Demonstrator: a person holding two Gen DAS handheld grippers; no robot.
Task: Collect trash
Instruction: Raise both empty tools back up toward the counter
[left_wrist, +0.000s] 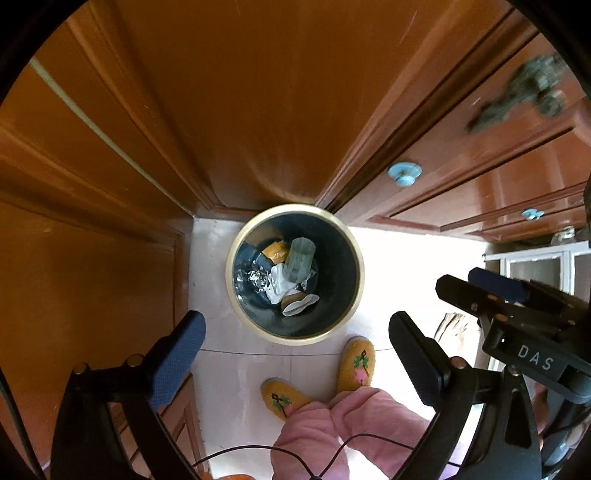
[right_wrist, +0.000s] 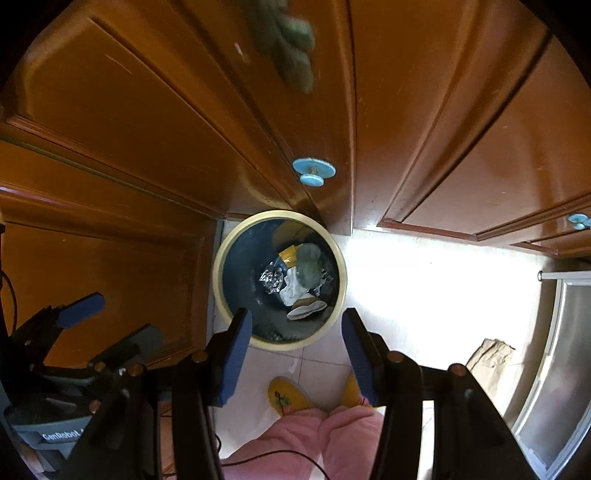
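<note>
Down on the pale floor, tucked into the corner where the wooden cabinet doors (left_wrist: 122, 258) meet, stands the trash bin (left_wrist: 236, 295), a dark pail with a cream rim, and both claws hang above it looking straight down. Inside the bin lies the collected trash: a clear plastic cup (left_wrist: 301, 258) on top, crumpled foil (left_wrist: 256, 278) to one side of it, a yellow wrapper (left_wrist: 275, 251) toward the cabinet corner, white paper (left_wrist: 280, 286) beneath the cup, and a flattened paper cup (left_wrist: 299, 304) on the side nearest the person's yellow slippers (left_wrist: 356, 363). The left claw (left_wrist: 295, 354) is spread wide with nothing between its blue pads; the right claw (right_wrist: 297, 354) is likewise spread and empty, its fingers framing the near rim of the bin. With both claws bare and the litter resting in the pail, the step in hand looks like the end of a drop, the release made over the bin. What looks like a crumpled brown bag (right_wrist: 489, 356) lies on the floor well to the side of the bin, away from the corner; if that is trash, the next move calls for swinging the right claw over to it, lowering, and pinching a firm fold before carrying it back above the rim.
</note>
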